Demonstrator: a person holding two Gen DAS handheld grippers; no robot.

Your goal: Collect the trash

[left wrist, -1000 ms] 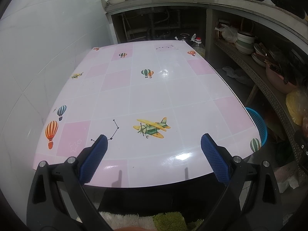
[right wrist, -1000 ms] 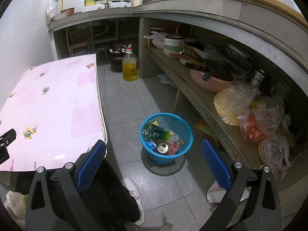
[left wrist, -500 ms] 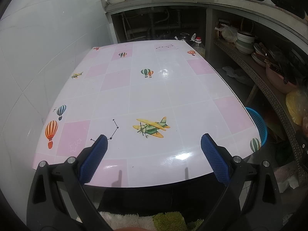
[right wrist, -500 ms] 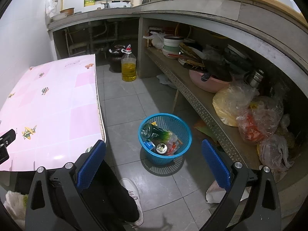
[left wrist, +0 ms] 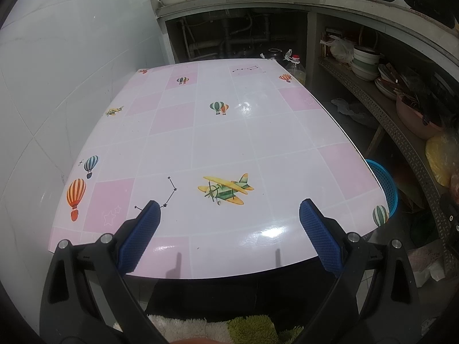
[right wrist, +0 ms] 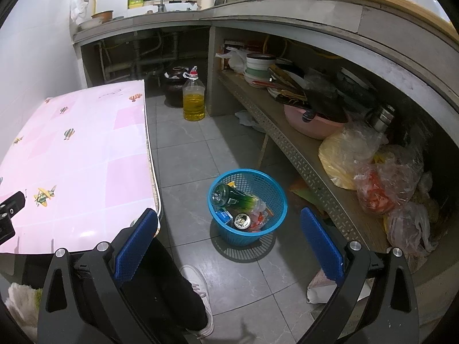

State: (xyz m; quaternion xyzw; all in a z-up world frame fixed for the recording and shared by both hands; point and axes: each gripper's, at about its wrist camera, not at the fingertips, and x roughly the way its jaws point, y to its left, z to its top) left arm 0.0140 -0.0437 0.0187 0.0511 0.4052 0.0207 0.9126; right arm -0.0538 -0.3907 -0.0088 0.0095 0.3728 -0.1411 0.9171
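A blue mesh trash basket stands on the grey tiled floor beside the table. It holds a green bottle, a can and other wrappers. My right gripper is open and empty, held above the floor in front of the basket. My left gripper is open and empty over the near edge of the pink and white table. The basket's rim shows past the table's right edge in the left wrist view.
A bottle of yellow oil stands on the floor at the back. A low shelf on the right carries bowls, a pink basin and plastic bags. A person's leg and white shoe are below my right gripper. A white tiled wall is to the left.
The right wrist view has shifted slightly, with the basket a little nearer the middle. The left gripper has not moved. Both grippers stay open.
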